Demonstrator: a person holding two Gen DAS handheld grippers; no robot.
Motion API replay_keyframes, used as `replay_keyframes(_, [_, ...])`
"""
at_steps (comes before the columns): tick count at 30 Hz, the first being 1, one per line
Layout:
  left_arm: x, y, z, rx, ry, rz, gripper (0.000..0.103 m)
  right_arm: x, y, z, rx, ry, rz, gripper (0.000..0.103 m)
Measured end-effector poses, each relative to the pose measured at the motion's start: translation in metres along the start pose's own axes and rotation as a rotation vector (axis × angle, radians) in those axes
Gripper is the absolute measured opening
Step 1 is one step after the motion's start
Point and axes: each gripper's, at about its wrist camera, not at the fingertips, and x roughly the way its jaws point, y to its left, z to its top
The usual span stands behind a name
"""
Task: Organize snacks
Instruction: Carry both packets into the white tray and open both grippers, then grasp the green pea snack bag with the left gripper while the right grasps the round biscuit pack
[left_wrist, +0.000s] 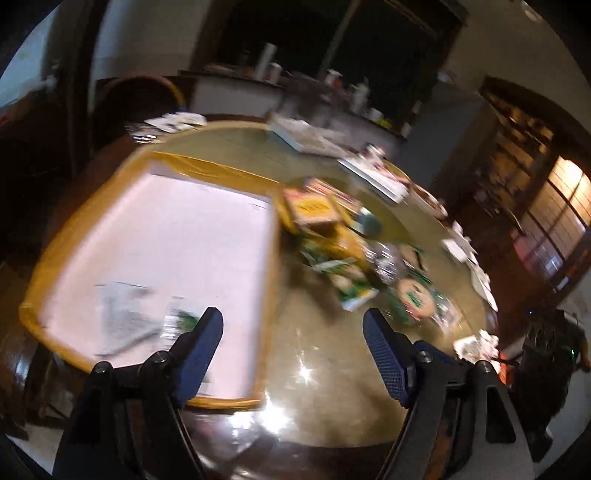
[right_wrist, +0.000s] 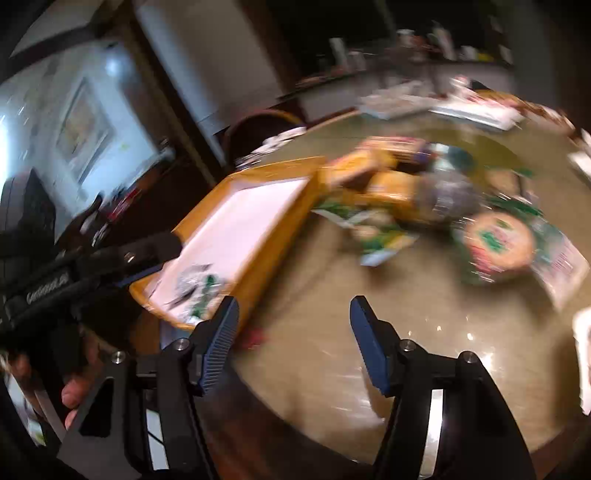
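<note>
Snacks (left_wrist: 332, 236) are a blurry yellow-green heap mid-desk (left_wrist: 325, 369), beside the orange tray (left_wrist: 271, 280). Left hand-held gripper (left_wrist: 293, 325) and right hand-held gripper (right_wrist: 293, 314) both released, nothing between them.

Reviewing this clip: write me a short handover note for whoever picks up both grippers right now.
Left gripper: jaws open, nothing between them, over the near edge of the yellow tray.
Right gripper: jaws open, empty, over bare table beside the tray.
Done: one clear packet lies in the tray's near corner; the rest of the tray is bare.
Left: the snack pile on the table past the tray, including yellow boxes, green-and-white packets and a round-label pack. Frames are blurred, so no exact count.
</note>
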Motion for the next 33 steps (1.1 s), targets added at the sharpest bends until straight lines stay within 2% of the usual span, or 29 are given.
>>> replay_keyframes(6, [0.033, -0.031, -0.001, 0.019, 0.083, -0.017, 0.078, -0.022, -0.056, 0.028, 0.076, -0.046, -0.084, 0.075])
replay_keyframes(7, [0.035, -0.035, -0.002, 0.022, 0.086, -0.014, 0.078, -0.019, -0.064, 0.035, 0.077, -0.037, -0.109, 0.079])
replay_keyframes(12, [0.035, -0.044, -0.006, 0.033, 0.082, 0.016, 0.078, 0.016, -0.105, 0.072, 0.086, 0.066, -0.285, 0.080])
replay_keyframes(14, [0.035, -0.043, -0.007, 0.032, 0.089, 0.026, 0.078, 0.029, -0.113, 0.080, 0.104, 0.091, -0.331, 0.080])
replay_keyframes(16, [0.037, -0.043, -0.007, 0.026, 0.094, 0.034, 0.078, 0.041, -0.115, 0.083, 0.077, 0.113, -0.397, 0.080])
replay_keyframes(19, [0.038, -0.040, -0.008, 0.026, 0.092, 0.043, 0.078, 0.058, -0.119, 0.080, 0.038, 0.164, -0.436, 0.082])
replay_keyframes(24, [0.049, -0.038, -0.007, 0.016, 0.122, 0.039, 0.078, 0.067, -0.102, 0.069, -0.078, 0.184, -0.506, 0.090])
replay_keyframes(26, [0.053, -0.040, -0.005, 0.024, 0.129, 0.036, 0.078, 0.073, -0.102, 0.070, -0.092, 0.191, -0.545, 0.090])
replay_keyframes(28, [0.059, -0.043, -0.003, 0.040, 0.134, 0.045, 0.078, 0.072, -0.104, 0.069, -0.084, 0.177, -0.524, 0.091])
replay_keyframes(33, [0.082, -0.053, 0.005, 0.060, 0.179, 0.043, 0.078, 0.054, -0.085, 0.052, -0.111, 0.165, -0.487, 0.080])
